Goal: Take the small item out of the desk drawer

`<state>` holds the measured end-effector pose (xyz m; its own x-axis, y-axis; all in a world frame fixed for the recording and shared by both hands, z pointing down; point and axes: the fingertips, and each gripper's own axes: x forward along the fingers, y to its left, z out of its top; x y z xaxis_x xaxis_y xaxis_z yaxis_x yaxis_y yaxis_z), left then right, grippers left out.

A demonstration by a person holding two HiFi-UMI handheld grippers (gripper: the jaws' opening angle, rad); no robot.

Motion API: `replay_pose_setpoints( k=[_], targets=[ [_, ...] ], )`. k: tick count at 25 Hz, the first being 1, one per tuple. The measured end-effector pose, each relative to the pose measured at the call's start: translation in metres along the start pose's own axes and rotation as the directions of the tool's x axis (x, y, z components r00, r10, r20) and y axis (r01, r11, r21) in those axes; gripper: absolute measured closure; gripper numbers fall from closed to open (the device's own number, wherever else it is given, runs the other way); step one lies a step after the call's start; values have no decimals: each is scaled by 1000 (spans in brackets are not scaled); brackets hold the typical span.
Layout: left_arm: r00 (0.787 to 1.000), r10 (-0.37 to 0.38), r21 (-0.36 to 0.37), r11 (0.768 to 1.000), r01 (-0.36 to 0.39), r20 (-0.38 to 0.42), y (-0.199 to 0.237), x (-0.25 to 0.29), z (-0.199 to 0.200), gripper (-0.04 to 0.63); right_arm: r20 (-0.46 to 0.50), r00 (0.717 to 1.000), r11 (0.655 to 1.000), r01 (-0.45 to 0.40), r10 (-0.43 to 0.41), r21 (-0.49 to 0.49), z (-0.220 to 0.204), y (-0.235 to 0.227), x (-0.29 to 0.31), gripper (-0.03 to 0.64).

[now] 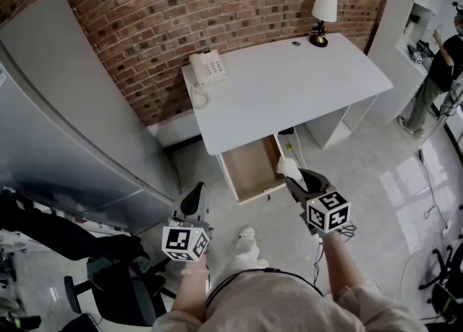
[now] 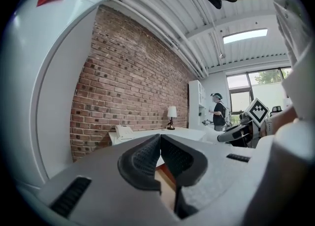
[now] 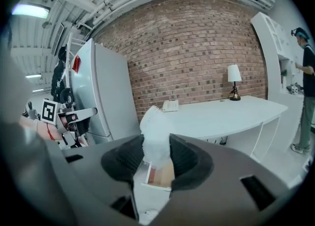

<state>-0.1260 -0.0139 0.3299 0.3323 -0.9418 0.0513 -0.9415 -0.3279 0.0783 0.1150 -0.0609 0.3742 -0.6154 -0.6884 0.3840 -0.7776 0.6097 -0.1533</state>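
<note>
Brick wall (image 1: 181, 12) backs the smooth white desk (image 1: 289, 84). Right gripper (image 3: 156, 157) clamps a fluffy white item (image 3: 153, 126) that sticks out lengthwise past its tips. Left gripper (image 2: 160, 153) jaws touch.

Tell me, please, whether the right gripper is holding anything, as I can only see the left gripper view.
Observer: Yes. The right gripper has its jaws shut on a small white fluffy item.
Operator: Thank you. Is the desk drawer open?
Observer: It is. The head view shows the drawer pulled out below the white desk.
</note>
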Motion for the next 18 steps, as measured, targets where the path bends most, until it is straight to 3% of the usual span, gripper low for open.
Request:
replay_pose_setpoints(
  k=[18],
  targets=[
    [998,15,54,998,-17,55,-7,-33,24,591,207,976,998,64,-62,-3,37,5,-65,453]
  ],
)
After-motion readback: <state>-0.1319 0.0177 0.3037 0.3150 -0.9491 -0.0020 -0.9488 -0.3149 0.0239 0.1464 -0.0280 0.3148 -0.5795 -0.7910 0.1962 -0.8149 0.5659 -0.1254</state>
